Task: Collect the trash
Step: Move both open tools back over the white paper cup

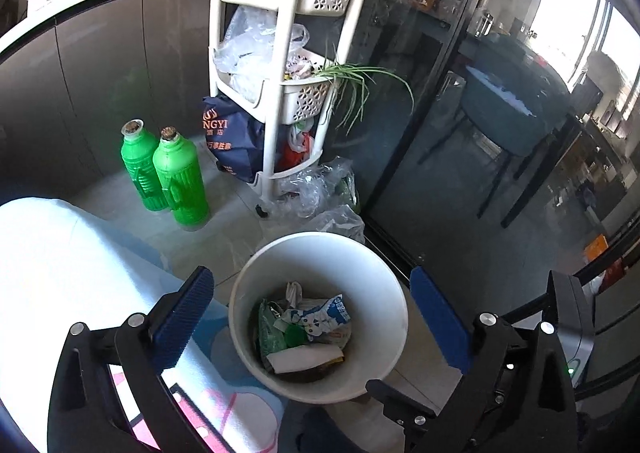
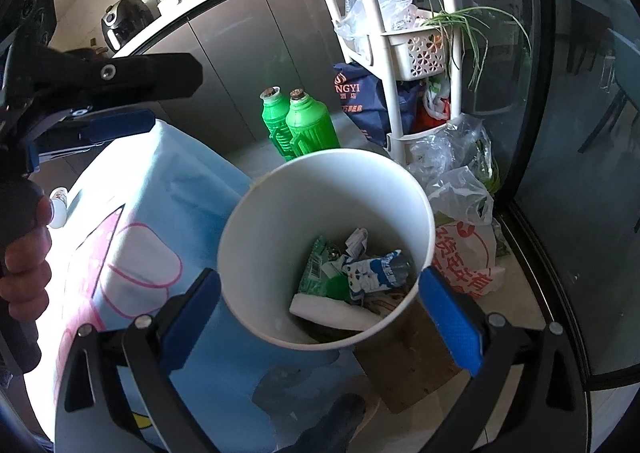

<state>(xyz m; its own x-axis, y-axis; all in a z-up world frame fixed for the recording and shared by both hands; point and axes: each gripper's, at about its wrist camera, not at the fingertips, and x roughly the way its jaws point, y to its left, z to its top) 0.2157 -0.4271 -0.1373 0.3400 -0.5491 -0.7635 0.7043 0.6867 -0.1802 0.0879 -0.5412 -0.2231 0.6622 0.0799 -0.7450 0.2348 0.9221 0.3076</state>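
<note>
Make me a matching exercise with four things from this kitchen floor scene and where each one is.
Things:
1. bin
2. green bottles
3. spring onions
4. blue bag

Places:
A. hanging out of a rack basket
B. on the floor by the cabinets
C. below both open grippers, trash inside
D. tucked under the rack

Pairs: 1-C, 2-B, 3-A, 4-D

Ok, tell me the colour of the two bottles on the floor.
Bright green bottles, clearest in the left wrist view.
</note>
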